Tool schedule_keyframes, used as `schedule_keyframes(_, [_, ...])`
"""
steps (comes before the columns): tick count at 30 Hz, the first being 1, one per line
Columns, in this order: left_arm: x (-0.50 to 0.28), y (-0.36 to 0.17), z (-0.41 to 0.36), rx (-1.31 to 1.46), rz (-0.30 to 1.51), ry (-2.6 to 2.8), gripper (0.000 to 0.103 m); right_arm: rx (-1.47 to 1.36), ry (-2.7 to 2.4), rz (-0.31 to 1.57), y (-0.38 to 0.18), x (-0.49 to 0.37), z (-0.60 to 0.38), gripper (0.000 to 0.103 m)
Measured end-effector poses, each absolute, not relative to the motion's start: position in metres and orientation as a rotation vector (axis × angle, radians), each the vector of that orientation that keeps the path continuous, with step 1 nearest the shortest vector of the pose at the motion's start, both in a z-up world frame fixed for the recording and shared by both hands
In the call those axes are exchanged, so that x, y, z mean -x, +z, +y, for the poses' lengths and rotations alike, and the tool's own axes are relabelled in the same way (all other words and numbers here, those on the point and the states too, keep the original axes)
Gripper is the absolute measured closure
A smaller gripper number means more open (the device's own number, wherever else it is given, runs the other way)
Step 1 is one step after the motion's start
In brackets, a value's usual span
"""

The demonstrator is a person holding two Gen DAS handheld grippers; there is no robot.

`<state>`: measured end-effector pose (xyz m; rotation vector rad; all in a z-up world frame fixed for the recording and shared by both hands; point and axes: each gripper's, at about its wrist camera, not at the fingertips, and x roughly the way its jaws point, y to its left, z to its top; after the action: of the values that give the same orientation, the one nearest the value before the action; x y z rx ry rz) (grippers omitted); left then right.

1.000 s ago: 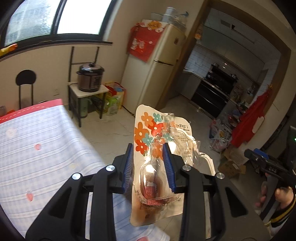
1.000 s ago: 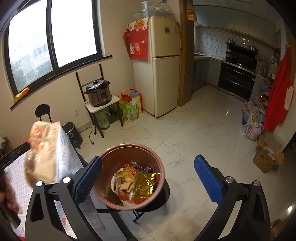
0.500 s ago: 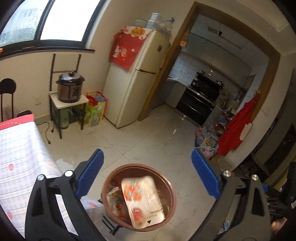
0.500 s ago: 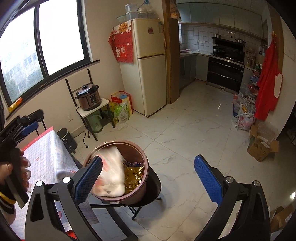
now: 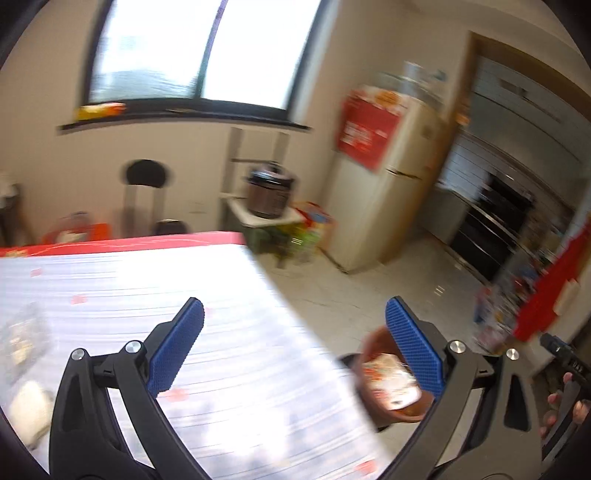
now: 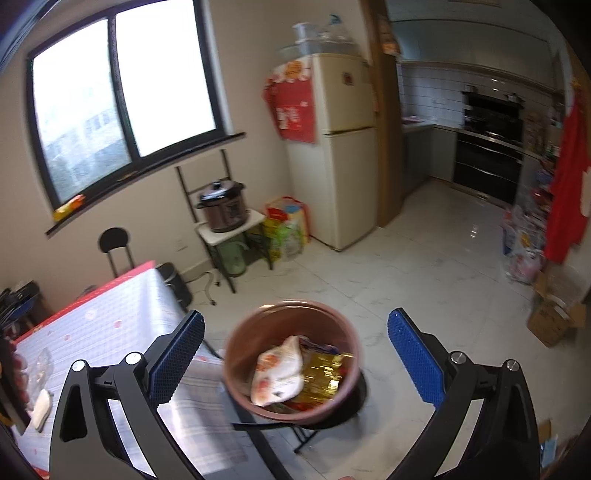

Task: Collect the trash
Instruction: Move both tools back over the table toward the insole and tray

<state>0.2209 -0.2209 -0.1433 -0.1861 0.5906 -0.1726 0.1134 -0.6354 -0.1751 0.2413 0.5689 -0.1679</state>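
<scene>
Left claw (image 5: 293,349): spread wide, empty, over the striped, glossy tabletop (image 5: 240,295). Right claw (image 6: 295,354): likewise agape, framing the round brown bin (image 6: 236,369) beside the tabletop's right edge. Bin holds crinkled flowered wrapper (image 6: 277,373) and gold foil (image 6: 325,373). Pale scraps (image 5: 26,406) await at near left.

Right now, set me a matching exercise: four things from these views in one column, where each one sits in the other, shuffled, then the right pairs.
Things:
1. flowered wrapper
2. pressure cooker
3. brown bin
4. clear containers

Places:
A. on top of the fridge
B. inside the bin, on the gold packaging
C. on a black stool beside the table
D. on the small white stand under the window

Pairs: 1-B, 2-D, 3-C, 4-A
</scene>
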Motion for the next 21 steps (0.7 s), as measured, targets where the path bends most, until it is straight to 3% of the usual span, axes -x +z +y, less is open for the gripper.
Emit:
schedule_keyframes(10, [-0.096,-0.128,-0.001,0.221,0.560,0.255,0.006,-0.227,0.038,0.595,-0.181,-0.162,-0.508,0.005])
schedule_keyframes(21, [-0.001,-0.171,0.174,0.332,0.628,0.408,0.006,-0.120,0.367,0.734,-0.189,-0.167,-0.269,0.005])
